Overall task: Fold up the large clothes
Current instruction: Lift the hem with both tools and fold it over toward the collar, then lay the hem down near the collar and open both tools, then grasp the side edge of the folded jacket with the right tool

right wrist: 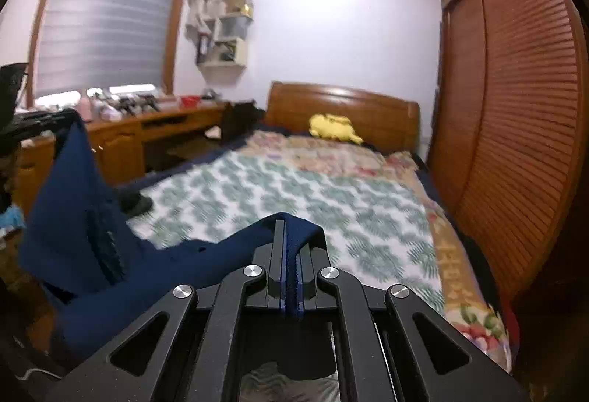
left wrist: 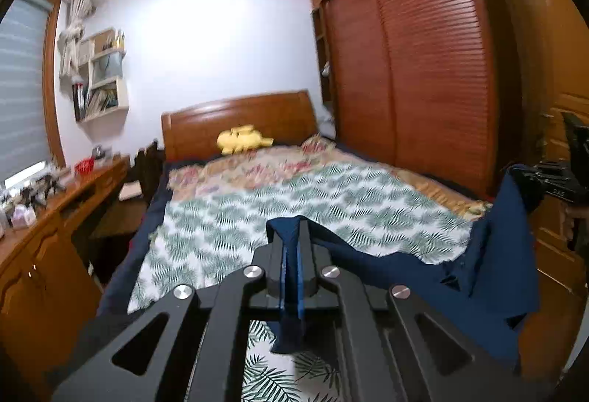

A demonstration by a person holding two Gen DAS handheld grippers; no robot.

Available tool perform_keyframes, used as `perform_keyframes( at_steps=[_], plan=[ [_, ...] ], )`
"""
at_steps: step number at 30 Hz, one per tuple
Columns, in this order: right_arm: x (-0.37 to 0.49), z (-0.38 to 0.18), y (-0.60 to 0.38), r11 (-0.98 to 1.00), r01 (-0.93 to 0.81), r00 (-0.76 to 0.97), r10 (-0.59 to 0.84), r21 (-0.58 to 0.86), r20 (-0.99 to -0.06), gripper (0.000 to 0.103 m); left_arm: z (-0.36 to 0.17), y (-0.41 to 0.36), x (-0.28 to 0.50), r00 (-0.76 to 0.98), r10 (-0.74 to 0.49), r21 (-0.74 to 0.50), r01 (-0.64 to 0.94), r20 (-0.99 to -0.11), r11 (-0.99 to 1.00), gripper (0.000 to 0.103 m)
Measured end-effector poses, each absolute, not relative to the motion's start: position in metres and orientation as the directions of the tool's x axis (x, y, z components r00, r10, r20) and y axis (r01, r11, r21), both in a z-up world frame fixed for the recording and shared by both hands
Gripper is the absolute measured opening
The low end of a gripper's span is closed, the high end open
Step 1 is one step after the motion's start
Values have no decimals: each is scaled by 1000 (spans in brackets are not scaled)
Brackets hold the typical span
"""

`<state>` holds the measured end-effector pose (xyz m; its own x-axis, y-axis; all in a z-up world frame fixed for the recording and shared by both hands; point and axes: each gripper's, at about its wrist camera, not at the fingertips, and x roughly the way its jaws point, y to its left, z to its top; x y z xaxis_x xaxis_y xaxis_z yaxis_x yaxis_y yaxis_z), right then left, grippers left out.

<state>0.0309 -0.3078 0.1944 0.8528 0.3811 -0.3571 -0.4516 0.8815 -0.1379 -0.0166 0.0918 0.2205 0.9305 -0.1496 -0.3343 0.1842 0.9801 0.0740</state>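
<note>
A dark blue garment (left wrist: pixel 489 277) hangs stretched in the air above the bed (left wrist: pixel 279 203). My left gripper (left wrist: pixel 292 229) is shut on one edge of it, and blue cloth pokes out past the fingertips and droops below the jaws. From there the cloth runs right to the other gripper (left wrist: pixel 552 181) at the frame's edge. In the right wrist view the right gripper (right wrist: pixel 285 223) is shut on another edge of the dark blue garment (right wrist: pixel 84 218). The cloth sags left toward the left gripper (right wrist: pixel 40 124), which holds it up high.
The bed carries a leaf-print sheet (right wrist: pixel 294 196), a floral quilt (left wrist: pixel 257 170) and a yellow plush toy (left wrist: pixel 241 138) by the wooden headboard (right wrist: pixel 349 107). A cluttered wooden desk (left wrist: pixel 55 210) runs along the left. A louvred wardrobe (left wrist: pixel 423 63) stands to the right.
</note>
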Motion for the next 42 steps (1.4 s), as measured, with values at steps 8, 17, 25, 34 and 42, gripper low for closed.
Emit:
perform_keyframes(
  at_steps=[8, 17, 25, 34, 42],
  plan=[
    [158, 121, -299, 912, -365, 835, 232, -188, -499, 1, 144, 106, 122, 880, -50, 42, 79, -472, 996, 1],
    [276, 31, -291, 936, -297, 810, 144, -187, -568, 1, 74, 91, 210, 831, -90, -49, 75, -550, 996, 3],
    [293, -14, -287, 942, -277, 780, 104, -191, -617, 13, 34, 71, 207, 833, -125, -6, 145, -540, 989, 9],
    [279, 0, -264, 926, -292, 821, 114, -240, -560, 72, 37, 81, 183, 834, -144, 20, 183, -532, 983, 23],
    [269, -25, -205, 856, -492, 693, 277, -156, -666, 73, 21, 96, 163, 826, -150, -23, 164, -543, 986, 25]
  ],
)
